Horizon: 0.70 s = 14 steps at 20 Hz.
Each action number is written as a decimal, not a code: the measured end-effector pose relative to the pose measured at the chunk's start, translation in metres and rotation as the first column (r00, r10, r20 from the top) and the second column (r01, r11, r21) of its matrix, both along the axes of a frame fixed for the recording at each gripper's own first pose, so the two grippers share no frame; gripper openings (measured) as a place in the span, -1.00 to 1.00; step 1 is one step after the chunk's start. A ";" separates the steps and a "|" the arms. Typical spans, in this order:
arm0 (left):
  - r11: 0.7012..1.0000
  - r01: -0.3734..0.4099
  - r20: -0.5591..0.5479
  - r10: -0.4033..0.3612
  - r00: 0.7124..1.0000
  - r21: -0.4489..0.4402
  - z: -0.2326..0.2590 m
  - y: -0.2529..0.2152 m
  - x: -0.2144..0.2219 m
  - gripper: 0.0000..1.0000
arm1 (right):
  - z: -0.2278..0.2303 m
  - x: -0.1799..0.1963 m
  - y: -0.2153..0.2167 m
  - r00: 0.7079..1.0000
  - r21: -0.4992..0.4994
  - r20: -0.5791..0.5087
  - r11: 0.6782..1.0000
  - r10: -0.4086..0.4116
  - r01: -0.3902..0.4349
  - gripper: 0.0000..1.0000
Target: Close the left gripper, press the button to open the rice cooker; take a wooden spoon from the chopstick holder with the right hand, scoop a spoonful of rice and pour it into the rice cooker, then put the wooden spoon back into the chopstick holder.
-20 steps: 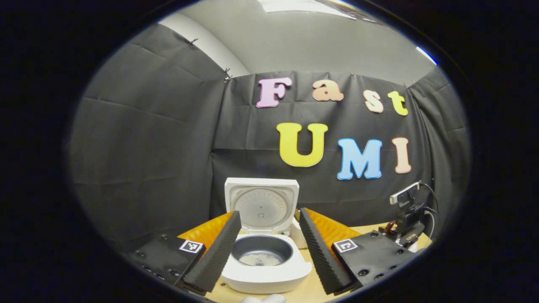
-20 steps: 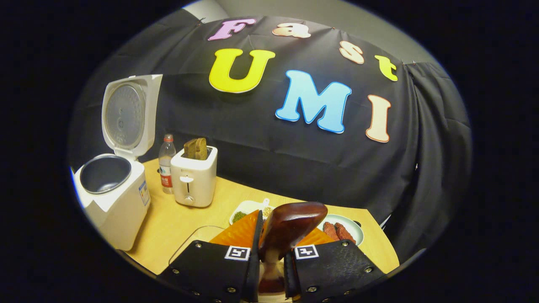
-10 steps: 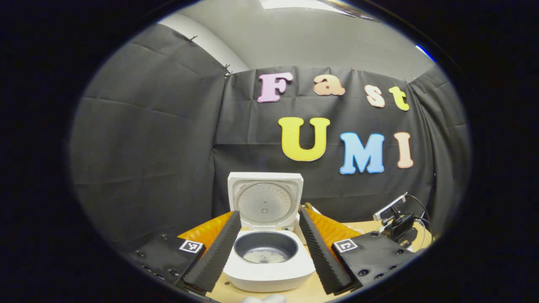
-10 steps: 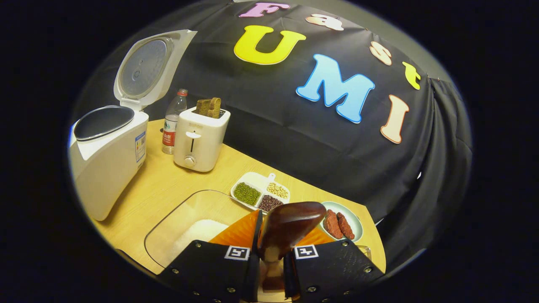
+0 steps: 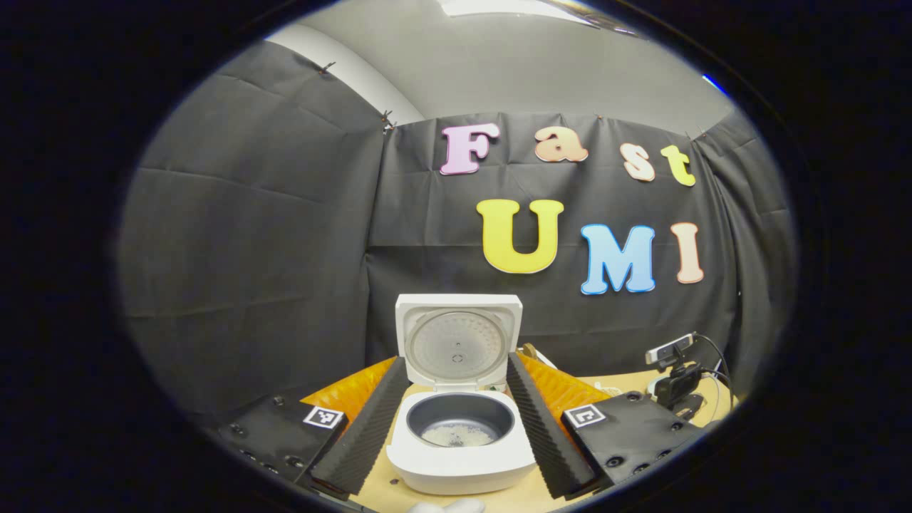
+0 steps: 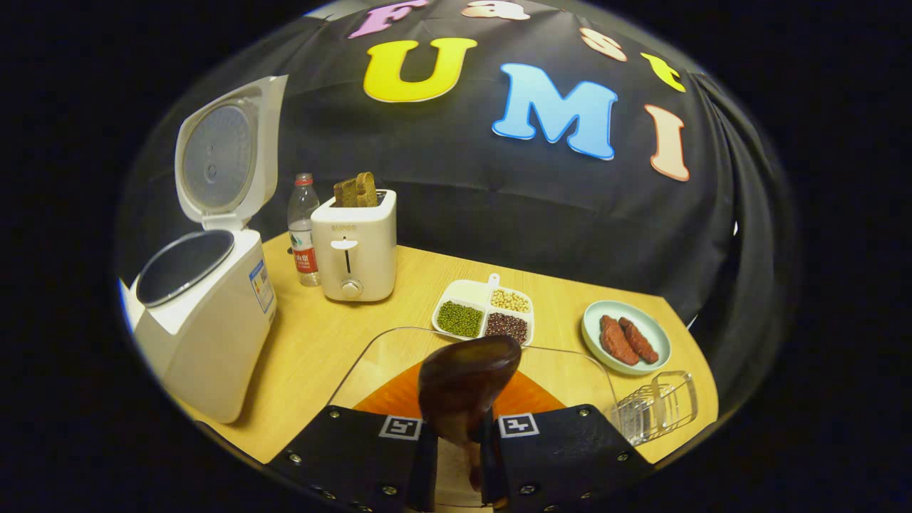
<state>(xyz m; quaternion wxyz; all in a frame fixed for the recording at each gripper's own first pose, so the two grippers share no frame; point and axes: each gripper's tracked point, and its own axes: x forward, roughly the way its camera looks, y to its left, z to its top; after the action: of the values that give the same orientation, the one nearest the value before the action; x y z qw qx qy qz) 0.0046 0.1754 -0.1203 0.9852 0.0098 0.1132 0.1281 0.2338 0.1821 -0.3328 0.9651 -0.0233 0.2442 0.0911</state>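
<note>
- Fingers of the right gripper (image 6: 456,434) clamp the wooden spoon (image 6: 467,385) by its handle, bowl raised over a clear container (image 6: 370,356).
- Fingers of the left gripper (image 5: 456,427) spread wide, framing the rice cooker (image 5: 459,456), which stands lid-up on the desk (image 6: 313,342).

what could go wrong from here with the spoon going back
The right gripper pinches the wooden spoon low on its handle, so the heavy bowl could swing or slip. The clear rice container and clear rack lie close below and could be knocked. The rice cooker stands open, with rice in the pot.
</note>
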 end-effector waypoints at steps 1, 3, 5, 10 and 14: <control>1.000 -0.001 -0.002 0.001 1.000 0.000 0.000 0.002 -0.001 0.89 | 0.000 0.001 -0.001 1.000 0.043 -0.011 0.999 -0.016 0.017 -0.50; 1.000 -0.003 -0.006 0.003 1.000 -0.002 0.000 0.004 -0.001 0.89 | 0.002 0.002 -0.003 0.998 0.139 -0.032 0.989 -0.049 0.053 -0.51; 1.000 -0.003 -0.004 0.003 1.000 0.001 0.001 0.005 -0.002 0.89 | 0.004 0.004 -0.008 0.995 0.231 -0.051 0.969 -0.083 0.092 -0.51; 1.000 0.003 -0.002 -0.003 1.000 0.001 0.004 0.003 0.001 0.93 | 0.005 0.006 -0.014 0.989 0.412 -0.091 0.900 -0.119 0.146 -0.50; 1.000 0.007 -0.001 -0.007 1.000 0.003 0.006 0.003 0.005 0.89 | 0.002 0.006 -0.030 0.974 0.577 -0.157 0.785 -0.166 0.226 -0.50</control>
<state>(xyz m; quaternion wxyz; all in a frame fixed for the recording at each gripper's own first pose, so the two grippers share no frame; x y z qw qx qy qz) 0.0093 0.1782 -0.1142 0.9856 0.0118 0.1137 0.1248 0.2397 0.1517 -0.3309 0.9153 0.3083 0.2515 0.0629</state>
